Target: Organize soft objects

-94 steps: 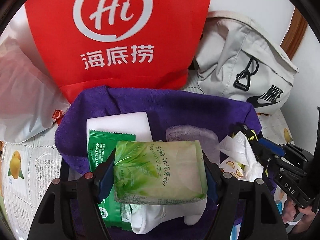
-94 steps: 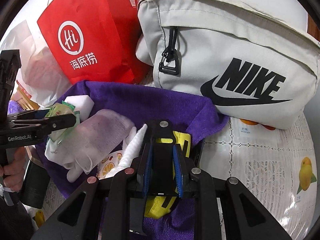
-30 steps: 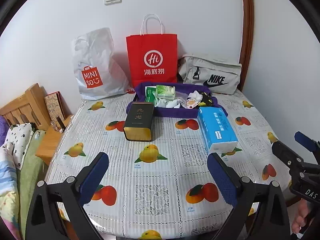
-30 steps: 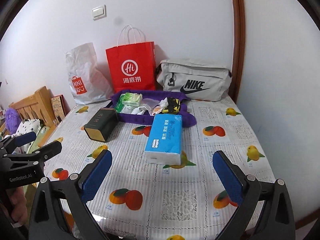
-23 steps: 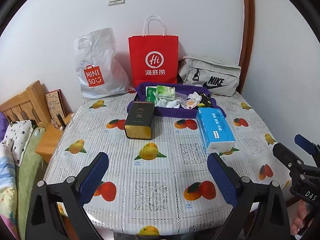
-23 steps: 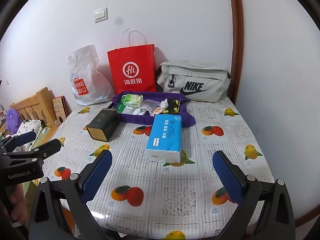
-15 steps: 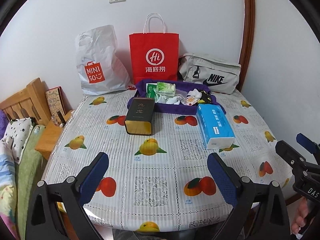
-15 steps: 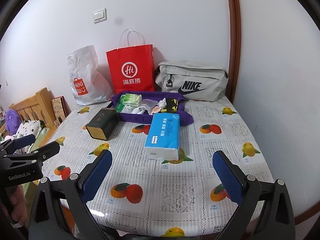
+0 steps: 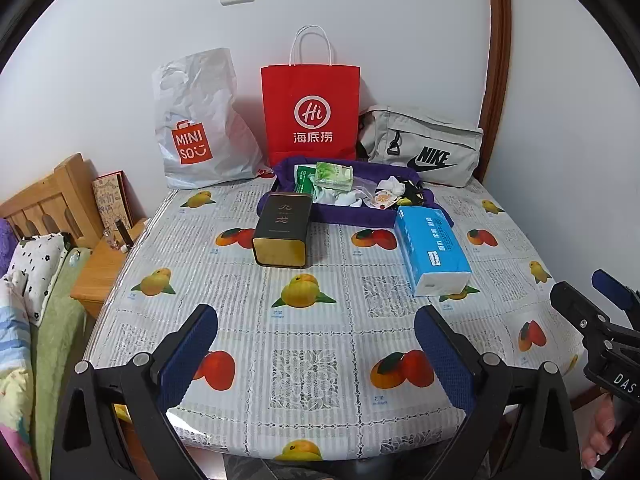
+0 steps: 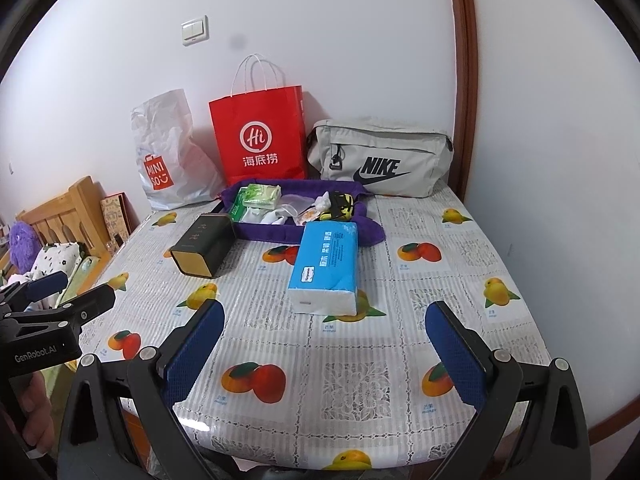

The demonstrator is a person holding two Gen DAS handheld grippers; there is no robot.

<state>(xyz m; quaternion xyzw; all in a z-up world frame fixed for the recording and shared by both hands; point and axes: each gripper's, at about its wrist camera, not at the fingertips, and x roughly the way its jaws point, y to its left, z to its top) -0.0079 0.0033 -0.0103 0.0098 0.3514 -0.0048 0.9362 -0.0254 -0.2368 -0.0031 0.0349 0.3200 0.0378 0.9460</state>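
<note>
While both jaws gape wide and empty, blue tissue pack [image 10: 326,266] dead ahead, lengthwise, nearer right gripper [image 10: 324,344]

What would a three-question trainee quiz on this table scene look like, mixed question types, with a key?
1. True or false: the left gripper and the right gripper are both open and empty.
2. Which lies on top of the pile in the purple towel-lined tray?
A. the green tissue pack
B. the blue tissue pack
C. the dark tin
3. Fill in: the bag with the Nike logo is coloured ____.

Key
1. True; both sets of jaws stand wide apart over the tablecloth.
2. A.
3. Grey.
</note>
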